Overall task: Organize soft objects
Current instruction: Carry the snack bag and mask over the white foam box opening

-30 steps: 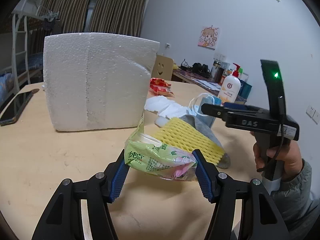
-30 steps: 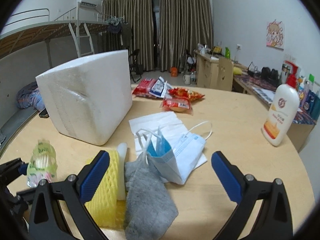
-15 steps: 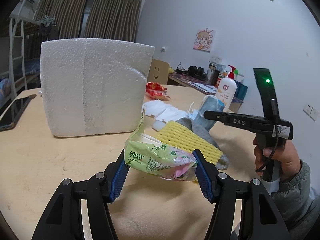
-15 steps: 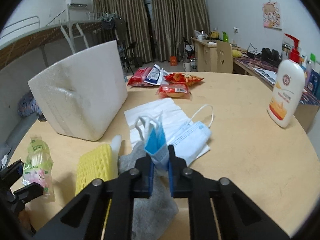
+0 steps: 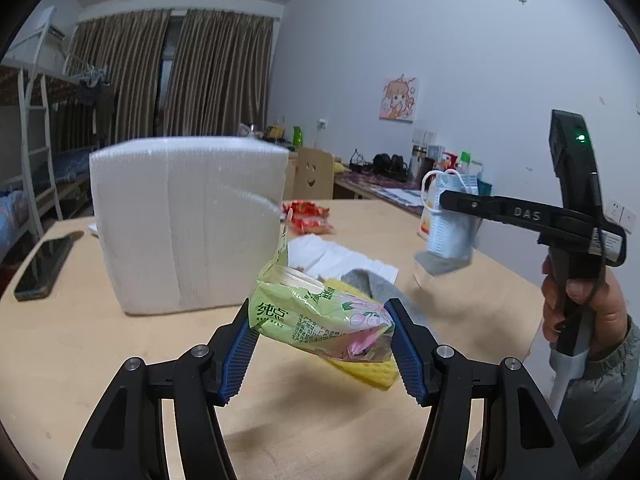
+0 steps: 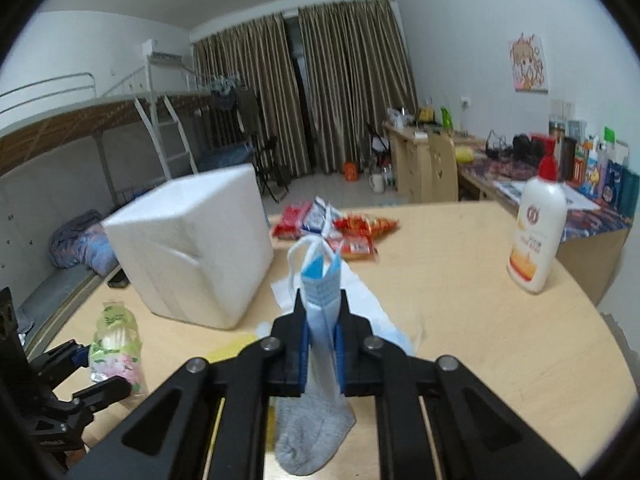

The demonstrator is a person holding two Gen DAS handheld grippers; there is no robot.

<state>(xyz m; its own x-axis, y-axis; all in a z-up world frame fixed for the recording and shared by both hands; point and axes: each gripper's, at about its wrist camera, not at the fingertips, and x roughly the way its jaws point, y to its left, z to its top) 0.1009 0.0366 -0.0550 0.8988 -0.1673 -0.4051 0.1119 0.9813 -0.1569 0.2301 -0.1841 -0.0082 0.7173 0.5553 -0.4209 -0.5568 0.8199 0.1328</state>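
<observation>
while the right gripper [image 6: 320, 344] pinches one pleated blue face mask [image 6: 322, 292], its jaws having just closed on it, the mask stands on end with its long axis upright and one white ear loop arching over the top, lifted clear of the wooden table [image 6: 460, 280]; a limp grey sock [image 6: 310, 436] lies under it; the left gripper [image 5: 320, 344] clasps one crinkly green plastic pack [image 5: 316, 316] across its width, long axis running pad to pad, the opened end tilted up; on the table sit one blocky white foam box [image 5: 184, 224] with a grainy face, one ribbed yellow foam net [image 5: 368, 372], one flat white tissue sheet [image 5: 332, 256] and one smooth white pump bottle [image 6: 538, 236]; several glossy red snack packets [image 6: 352, 232] lie beyond.
</observation>
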